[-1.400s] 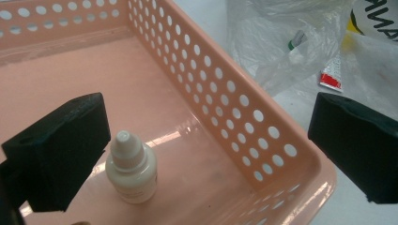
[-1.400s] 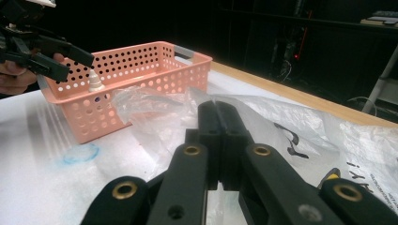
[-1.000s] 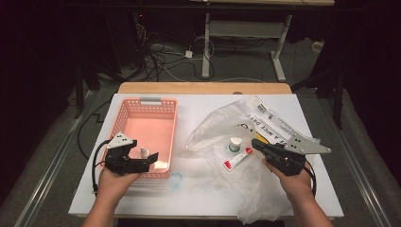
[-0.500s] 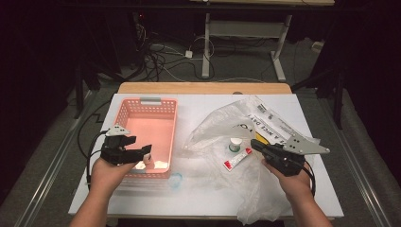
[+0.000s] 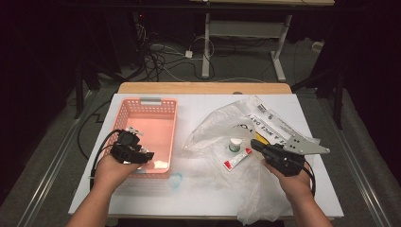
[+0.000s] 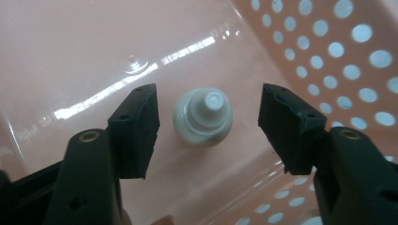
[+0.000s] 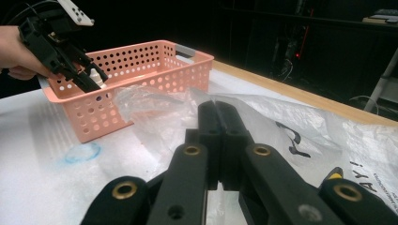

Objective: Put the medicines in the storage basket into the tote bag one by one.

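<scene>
A small white capped bottle (image 6: 202, 117) lies on the floor of the pink basket (image 5: 151, 118). My left gripper (image 6: 206, 126) points down into the basket's near end, one jaw on each side of the bottle. The jaws have just been closing, but a gap remains on both sides, so the gripper is open. In the high view the left gripper (image 5: 147, 156) hangs over the basket's near left corner. My right gripper (image 5: 255, 143) rests on the clear plastic bag (image 5: 222, 127), shut (image 7: 217, 105), with nothing visible between its jaws.
A white jar with a green lid (image 5: 235, 144) and a red-and-white tube (image 5: 238, 158) lie on the bag, just left of the right gripper. A blue ring mark (image 5: 175, 180) is on the white table (image 5: 198, 198) in front of the basket. Cables trail behind the table.
The left gripper has shifted a little over the basket's near end, and its jaws have narrowed around the white bottle. The right hand has stayed put.
</scene>
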The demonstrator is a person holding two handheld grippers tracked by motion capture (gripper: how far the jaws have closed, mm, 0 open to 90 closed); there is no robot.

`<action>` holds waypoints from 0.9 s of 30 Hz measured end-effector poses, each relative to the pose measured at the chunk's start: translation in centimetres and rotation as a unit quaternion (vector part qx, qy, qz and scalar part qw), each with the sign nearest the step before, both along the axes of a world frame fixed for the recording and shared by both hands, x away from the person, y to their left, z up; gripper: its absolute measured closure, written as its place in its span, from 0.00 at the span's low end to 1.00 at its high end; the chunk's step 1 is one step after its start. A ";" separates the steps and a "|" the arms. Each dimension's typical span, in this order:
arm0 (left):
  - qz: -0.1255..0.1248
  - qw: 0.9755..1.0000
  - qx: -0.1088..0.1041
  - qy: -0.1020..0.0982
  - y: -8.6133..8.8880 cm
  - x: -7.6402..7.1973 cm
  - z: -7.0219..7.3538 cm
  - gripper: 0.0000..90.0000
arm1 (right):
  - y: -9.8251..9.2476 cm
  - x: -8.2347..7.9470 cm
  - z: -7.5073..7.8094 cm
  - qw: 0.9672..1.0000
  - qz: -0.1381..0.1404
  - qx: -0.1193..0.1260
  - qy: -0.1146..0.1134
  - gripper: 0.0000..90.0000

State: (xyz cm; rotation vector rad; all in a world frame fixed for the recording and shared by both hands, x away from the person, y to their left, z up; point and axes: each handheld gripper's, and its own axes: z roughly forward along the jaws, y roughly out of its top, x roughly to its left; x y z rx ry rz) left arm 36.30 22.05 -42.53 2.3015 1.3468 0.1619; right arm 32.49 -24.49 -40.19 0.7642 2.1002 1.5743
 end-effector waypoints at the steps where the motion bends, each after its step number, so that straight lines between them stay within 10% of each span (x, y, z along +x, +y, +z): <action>1: 0.000 1.000 0.003 0.004 -0.1 0.1 -0.1 0.45 | 0.0 0.0 0.0 1.000 0.000 0.000 0.001 1.00; 11: 0.009 0.999 0.019 0.030 -0.2 0.7 -0.4 0.54 | 0.1 0.0 -0.1 1.000 0.000 0.001 0.000 1.00; 27: 0.005 0.999 0.040 0.003 -0.6 0.2 -0.5 0.64 | 0.2 0.0 0.0 1.000 0.002 -0.002 -0.001 1.00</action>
